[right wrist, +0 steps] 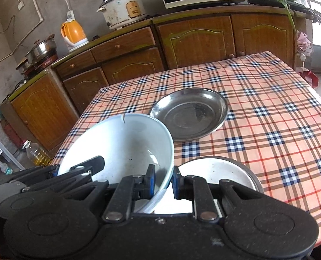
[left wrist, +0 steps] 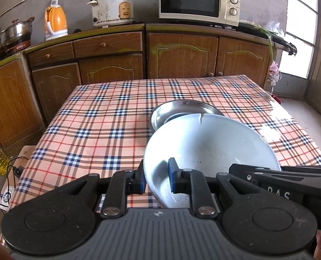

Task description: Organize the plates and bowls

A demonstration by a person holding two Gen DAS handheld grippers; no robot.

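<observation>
While the left wrist view looks down the counter with its plaid cloth, the left gripper has its blue-padded fingers pinching the near rim of a white bowl, one finger outside the wall and one inside. That bowl is tilted, its far rim chipped, and it hangs in front of a steel plate lying further back on the cloth. A second black gripper reaches in from the right edge to the bowl's rim

From the right wrist view, the right gripper straddles the bowl's rim too, with a finger on each side; the pads look close to the wall, yet I cannot tell whether they truly press it. Below and to the right sits another white dish near the counter's front edge, and the steel plate lies just beyond the bowl, apart from that dish

Judging by this, the bowl is in mid carry, probably bound for one of the two dishes. To do it well, level the bowl first, keep both grips moving together so the rim is not twisted, especially near the crack, centre it over the target, lower it until it rests, then release one side at a time
</observation>
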